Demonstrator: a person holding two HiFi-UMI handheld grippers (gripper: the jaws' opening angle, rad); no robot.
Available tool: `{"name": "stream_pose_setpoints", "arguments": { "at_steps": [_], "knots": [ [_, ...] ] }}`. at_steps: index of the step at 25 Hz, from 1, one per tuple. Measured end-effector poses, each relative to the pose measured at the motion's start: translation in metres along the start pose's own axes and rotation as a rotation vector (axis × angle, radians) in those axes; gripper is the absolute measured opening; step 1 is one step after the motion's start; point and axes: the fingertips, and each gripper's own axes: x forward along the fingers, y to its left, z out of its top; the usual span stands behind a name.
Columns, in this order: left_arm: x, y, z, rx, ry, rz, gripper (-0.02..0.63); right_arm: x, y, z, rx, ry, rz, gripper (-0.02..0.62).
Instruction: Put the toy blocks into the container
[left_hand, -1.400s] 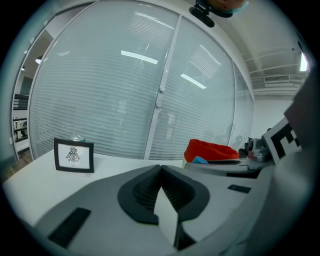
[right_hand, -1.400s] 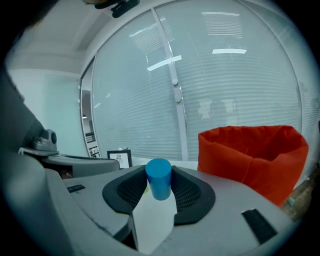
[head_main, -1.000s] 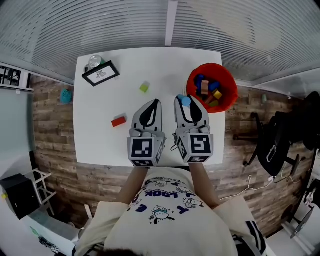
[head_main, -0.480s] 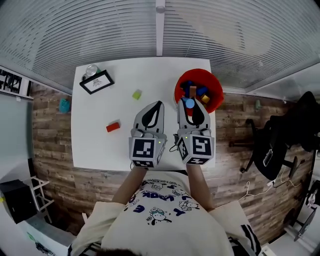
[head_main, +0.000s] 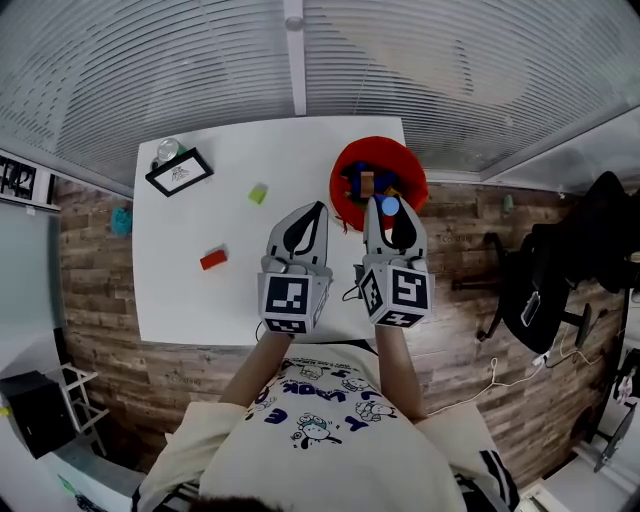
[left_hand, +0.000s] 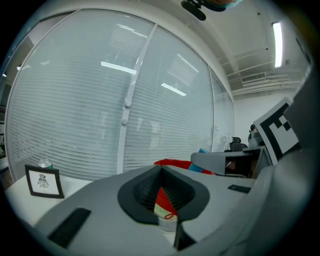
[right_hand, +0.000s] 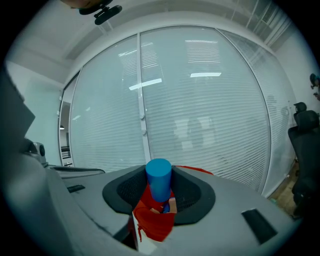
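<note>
A red container (head_main: 405, 165) stands at the table's far right corner with several coloured blocks inside. My right gripper (head_main: 389, 206) is shut on a blue cylinder block (head_main: 389, 208), holding it upright over the container's near rim. In the right gripper view the blue cylinder (right_hand: 159, 179) sits between the jaws with the red container (right_hand: 155, 222) right below. My left gripper (head_main: 318, 207) hovers beside it over the table, jaws shut with nothing in them. A green block (head_main: 258, 193) and a red block (head_main: 212, 259) lie on the white table (head_main: 200, 300) to the left.
A small framed picture (head_main: 178, 171) and a clear round object (head_main: 167, 150) stand at the far left corner. The framed picture (left_hand: 44, 181) also shows in the left gripper view. White blinds run behind the table. A black office chair (head_main: 545, 280) stands to the right.
Both grippers have moved away from me and a little up. The right one has carried the blue cylinder from beside the container's left rim to above its near edge.
</note>
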Motion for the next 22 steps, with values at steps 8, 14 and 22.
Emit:
{"name": "stream_pose_setpoints", "arguments": {
  "at_steps": [8, 14, 22],
  "knots": [
    [0.012, -0.013, -0.002, 0.016, 0.008, -0.036, 0.031, 0.000, -0.017, -0.006, -0.012, 0.034, -0.040, 0.161],
    [0.020, -0.015, -0.008, 0.012, 0.024, -0.053, 0.032, 0.005, -0.024, -0.016, -0.019, 0.073, -0.059, 0.161],
    [0.025, -0.016, -0.014, -0.004, 0.040, -0.064, 0.032, 0.010, -0.022, -0.015, -0.028, 0.071, -0.046, 0.166]
  ]
}}
